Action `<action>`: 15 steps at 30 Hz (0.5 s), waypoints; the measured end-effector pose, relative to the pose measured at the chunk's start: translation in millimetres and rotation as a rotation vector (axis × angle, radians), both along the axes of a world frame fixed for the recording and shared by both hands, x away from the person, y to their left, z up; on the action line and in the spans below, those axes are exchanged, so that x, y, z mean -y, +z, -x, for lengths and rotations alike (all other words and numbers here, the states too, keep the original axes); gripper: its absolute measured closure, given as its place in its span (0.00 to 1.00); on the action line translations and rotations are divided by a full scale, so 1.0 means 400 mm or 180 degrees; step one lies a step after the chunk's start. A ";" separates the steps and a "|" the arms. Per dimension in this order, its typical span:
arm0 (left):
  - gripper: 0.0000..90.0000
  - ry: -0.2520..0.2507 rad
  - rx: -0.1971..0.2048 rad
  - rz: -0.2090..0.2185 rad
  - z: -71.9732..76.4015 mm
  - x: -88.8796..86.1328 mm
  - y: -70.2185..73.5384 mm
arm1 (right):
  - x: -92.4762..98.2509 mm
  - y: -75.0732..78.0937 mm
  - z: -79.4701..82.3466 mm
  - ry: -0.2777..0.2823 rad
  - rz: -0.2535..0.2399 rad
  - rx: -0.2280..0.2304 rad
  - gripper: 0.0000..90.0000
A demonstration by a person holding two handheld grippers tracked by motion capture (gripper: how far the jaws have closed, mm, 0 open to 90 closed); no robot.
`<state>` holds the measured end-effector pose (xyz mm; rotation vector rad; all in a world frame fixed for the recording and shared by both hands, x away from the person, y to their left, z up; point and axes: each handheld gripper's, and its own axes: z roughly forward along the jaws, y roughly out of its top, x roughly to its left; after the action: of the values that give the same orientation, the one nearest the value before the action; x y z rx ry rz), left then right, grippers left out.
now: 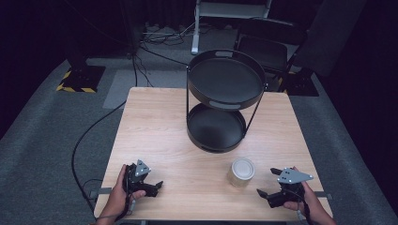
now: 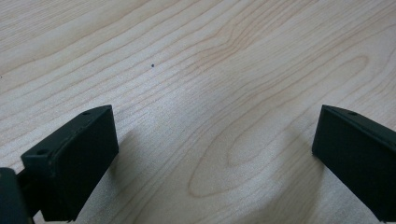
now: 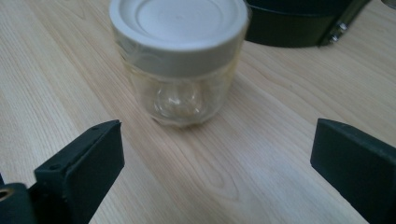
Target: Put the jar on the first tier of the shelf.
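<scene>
A clear glass jar (image 1: pixel 241 171) with a pale lid stands upright on the wooden table (image 1: pixel 159 131), front right of centre. My right gripper (image 1: pixel 266 182) sits just to its right near the front edge, open, jaws pointing at the jar (image 3: pixel 180 60), which stands a short way ahead of the jaws and not between them. My left gripper (image 1: pixel 157 177) rests at the front left, open, with bare wood (image 2: pixel 210 93) between its jaws. A black two-tier round tray stand (image 1: pixel 225 101) stands at the table's middle back, both tiers empty.
The stand's lower tray (image 3: pixel 299 23) lies just behind the jar. Cables (image 1: pixel 87 140) trail over the grey carpet to the left. A black chair (image 1: pixel 267 47) and a desk frame (image 1: pixel 197 28) stand beyond the table's far edge.
</scene>
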<state>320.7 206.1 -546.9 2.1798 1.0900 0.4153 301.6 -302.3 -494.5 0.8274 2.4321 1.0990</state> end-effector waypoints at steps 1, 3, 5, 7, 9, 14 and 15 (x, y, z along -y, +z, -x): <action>0.00 0.0001 0.0000 0.0001 0.000 0.000 0.000 | -0.007 0.002 -0.002 0.0021 0.0006 0.0003 0.03; 0.00 0.0002 0.0000 0.0000 0.000 0.000 0.000 | -0.019 0.004 -0.008 0.0058 -0.0006 0.0004 0.03; 0.00 -0.0001 0.0000 -0.0002 0.000 0.000 0.000 | -0.029 0.003 -0.012 0.0083 0.0007 0.0001 0.03; 0.00 0.0001 0.0000 -0.0002 0.000 0.000 0.000 | -0.036 0.000 -0.014 0.0111 0.0014 -0.0022 0.03; 0.00 0.0000 0.0000 -0.0001 0.000 0.000 0.000 | -0.042 -0.004 -0.016 0.0131 0.0031 -0.0044 0.03; 0.00 0.0000 0.0000 -0.0001 0.000 0.000 0.000 | -0.057 -0.016 -0.022 0.0181 0.0038 -0.0108 0.03; 0.00 0.0000 0.0000 -0.0001 0.000 0.000 0.000 | -0.057 -0.016 -0.022 0.0181 0.0038 -0.0108 0.03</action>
<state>320.6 206.1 -546.9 2.1802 1.0901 0.4154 310.4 -279.6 -500.9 0.7839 2.5020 1.0980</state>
